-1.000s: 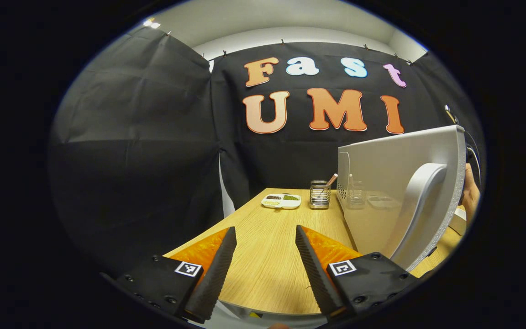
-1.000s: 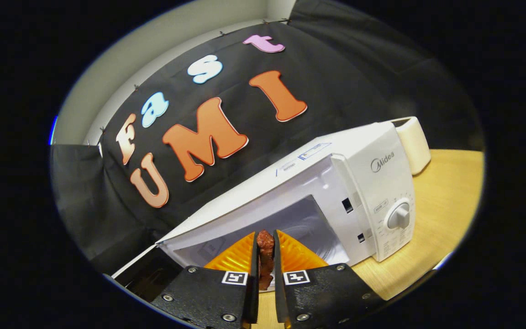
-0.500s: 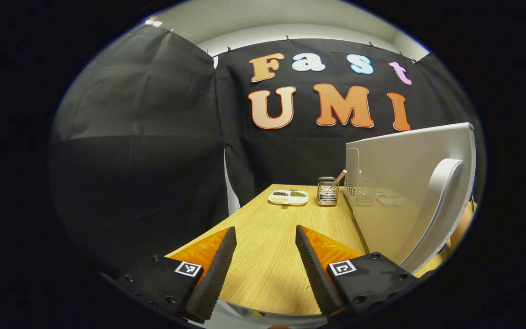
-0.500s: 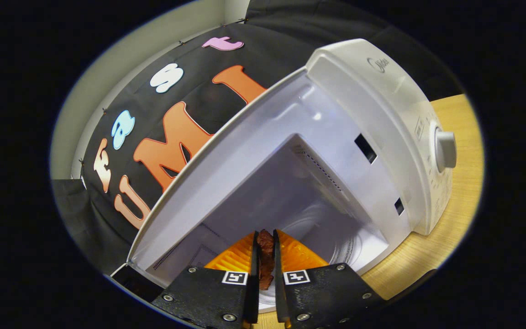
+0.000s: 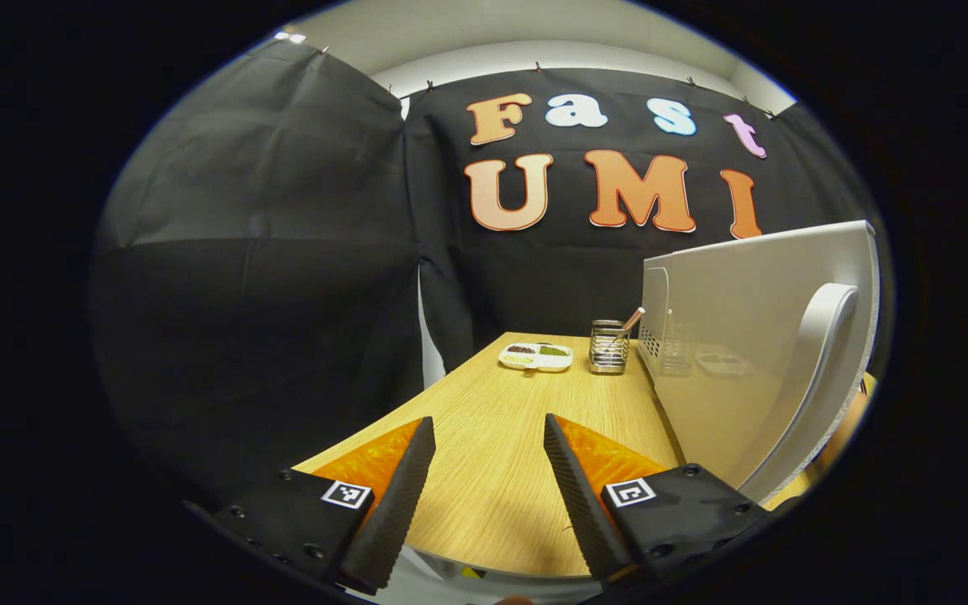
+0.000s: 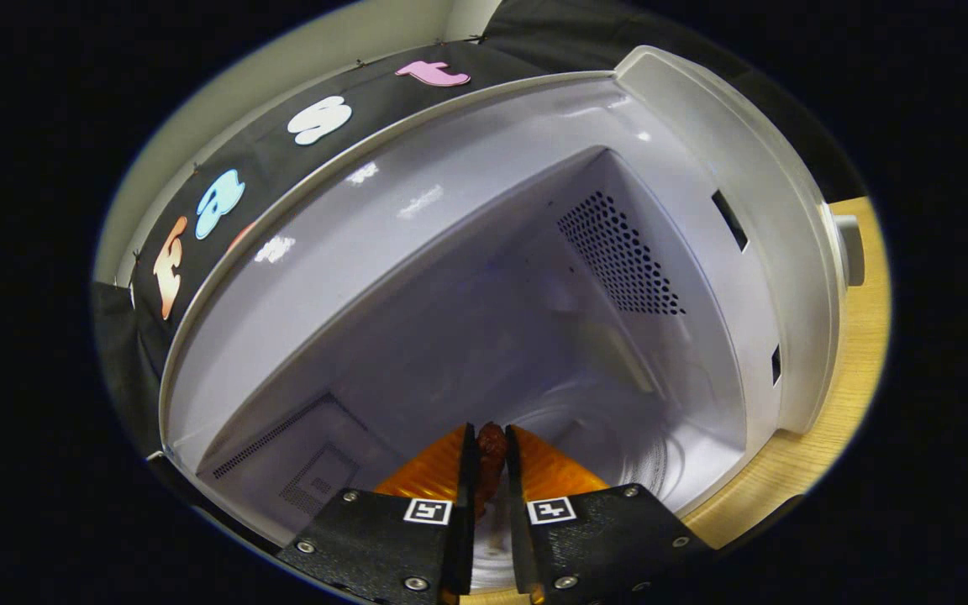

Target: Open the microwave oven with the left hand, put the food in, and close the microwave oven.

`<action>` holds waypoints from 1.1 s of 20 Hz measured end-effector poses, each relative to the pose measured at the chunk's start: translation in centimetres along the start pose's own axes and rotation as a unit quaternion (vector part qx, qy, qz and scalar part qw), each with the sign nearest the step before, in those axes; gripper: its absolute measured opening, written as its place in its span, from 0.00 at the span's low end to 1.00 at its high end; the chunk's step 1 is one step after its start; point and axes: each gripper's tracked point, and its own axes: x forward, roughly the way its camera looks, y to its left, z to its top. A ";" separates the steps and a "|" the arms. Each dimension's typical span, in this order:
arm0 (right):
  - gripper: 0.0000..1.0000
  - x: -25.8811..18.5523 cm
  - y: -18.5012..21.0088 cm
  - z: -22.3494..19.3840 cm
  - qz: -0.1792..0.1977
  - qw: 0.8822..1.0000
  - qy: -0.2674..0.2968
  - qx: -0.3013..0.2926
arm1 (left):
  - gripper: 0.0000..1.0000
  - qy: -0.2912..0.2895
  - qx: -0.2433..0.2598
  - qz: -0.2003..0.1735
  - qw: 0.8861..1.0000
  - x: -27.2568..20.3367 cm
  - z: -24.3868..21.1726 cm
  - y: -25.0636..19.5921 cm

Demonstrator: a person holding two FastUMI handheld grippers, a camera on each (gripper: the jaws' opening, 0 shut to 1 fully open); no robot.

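Observation:
In the right gripper view the white microwave (image 6: 786,277) stands open and its pale cavity is close in front of me. My right gripper (image 6: 489,458) is shut on a dark reddish-brown piece of food (image 6: 491,445), held just inside the cavity mouth above the glass turntable (image 6: 660,458). In the left gripper view my left gripper (image 5: 484,470) is open with nothing between its fingers, low over the wooden table (image 5: 501,437). The swung-out microwave door (image 5: 744,336) with its curved handle (image 5: 812,370) stands to that gripper's right.
At the far end of the table lie a white divided dish (image 5: 536,356) with bits of food and a metal utensil holder (image 5: 608,346). The microwave's control knob (image 6: 849,238) shows at the right edge. Black cloth walls close the booth.
My right gripper has carried the food from in front of the microwave into its open cavity. The left gripper has drifted slightly back and left, away from the door.

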 end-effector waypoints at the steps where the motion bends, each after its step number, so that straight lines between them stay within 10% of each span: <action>1: 0.20 0.1 -0.4 -0.1 -0.006 1.000 0.001 -0.012 | 0.86 0.001 -0.003 0.000 1.000 0.1 0.0 0.0; 7: 0.39 0.1 -3.3 -0.9 -0.042 0.992 0.026 -0.116 | 0.86 0.003 0.003 -0.007 1.000 0.0 0.1 -0.9; 14: 0.69 -3.3 -2.5 0.4 -0.005 0.982 0.027 -0.186 | 0.83 -0.009 0.012 -0.033 0.999 -1.0 1.2 -3.4; 22: 0.81 -12.9 -1.5 6.0 0.081 0.963 -0.005 -0.257 | 0.83 -0.023 0.016 -0.071 0.997 -3.1 2.7 -7.3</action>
